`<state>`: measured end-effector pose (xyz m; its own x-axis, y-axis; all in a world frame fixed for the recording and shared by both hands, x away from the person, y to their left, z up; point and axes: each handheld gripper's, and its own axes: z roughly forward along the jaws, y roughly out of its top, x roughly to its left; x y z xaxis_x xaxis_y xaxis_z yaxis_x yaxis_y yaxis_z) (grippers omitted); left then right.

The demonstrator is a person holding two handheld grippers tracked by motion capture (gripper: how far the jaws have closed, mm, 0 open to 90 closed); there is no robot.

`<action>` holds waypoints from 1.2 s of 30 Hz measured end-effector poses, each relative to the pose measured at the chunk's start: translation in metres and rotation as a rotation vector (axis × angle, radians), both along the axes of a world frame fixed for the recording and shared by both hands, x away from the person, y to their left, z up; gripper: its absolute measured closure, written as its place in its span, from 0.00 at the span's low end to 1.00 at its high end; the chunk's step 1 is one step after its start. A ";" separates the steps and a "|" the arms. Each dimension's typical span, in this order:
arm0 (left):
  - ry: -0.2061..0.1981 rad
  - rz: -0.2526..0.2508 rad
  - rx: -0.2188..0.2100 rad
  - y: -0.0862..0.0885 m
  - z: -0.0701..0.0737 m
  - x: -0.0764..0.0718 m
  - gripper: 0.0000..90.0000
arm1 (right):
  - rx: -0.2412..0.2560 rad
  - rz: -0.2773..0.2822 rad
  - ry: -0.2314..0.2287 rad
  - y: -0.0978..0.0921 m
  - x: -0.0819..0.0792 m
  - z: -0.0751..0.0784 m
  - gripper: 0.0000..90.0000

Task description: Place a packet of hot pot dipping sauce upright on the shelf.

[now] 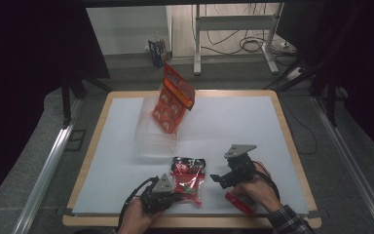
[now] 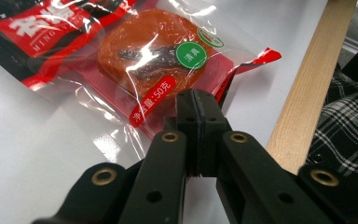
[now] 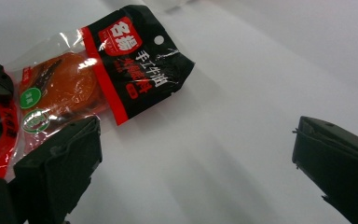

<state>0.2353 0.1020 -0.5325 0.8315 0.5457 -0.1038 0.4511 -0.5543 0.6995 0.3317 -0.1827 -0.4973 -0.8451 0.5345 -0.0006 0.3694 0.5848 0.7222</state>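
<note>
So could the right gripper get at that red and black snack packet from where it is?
Probably yes. The right gripper is open beside the snack packet, with bare white table between them; the left gripper pinches only the packet's near edge.

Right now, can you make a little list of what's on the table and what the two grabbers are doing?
Table: white sheet on a wood-edged top
Snack packet: lies flat, red and black, orange food inside
Left gripper: jaws shut on the packet's bottom edge
Right gripper: jaws wide open, holding nothing
Clear plastic bin: behind the packet
Orange pack: stands tilted in the bin
</note>
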 end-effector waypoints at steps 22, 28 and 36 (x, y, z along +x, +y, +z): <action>0.030 -0.027 -0.010 0.001 -0.006 -0.004 1.00 | 0.027 0.113 0.194 0.040 0.006 -0.002 0.01; 0.027 -0.026 -0.015 0.000 -0.007 -0.004 1.00 | 0.036 0.121 0.249 0.050 0.021 -0.009 0.03; 0.017 -0.032 -0.002 0.000 -0.006 -0.004 1.00 | 0.038 0.230 0.300 0.077 0.035 -0.015 0.08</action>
<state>0.2309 0.1016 -0.5385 0.8464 0.5189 -0.1196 0.4455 -0.5669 0.6929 0.3665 -0.1060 -0.5124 -0.9028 0.3255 0.2811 0.4296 0.6522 0.6245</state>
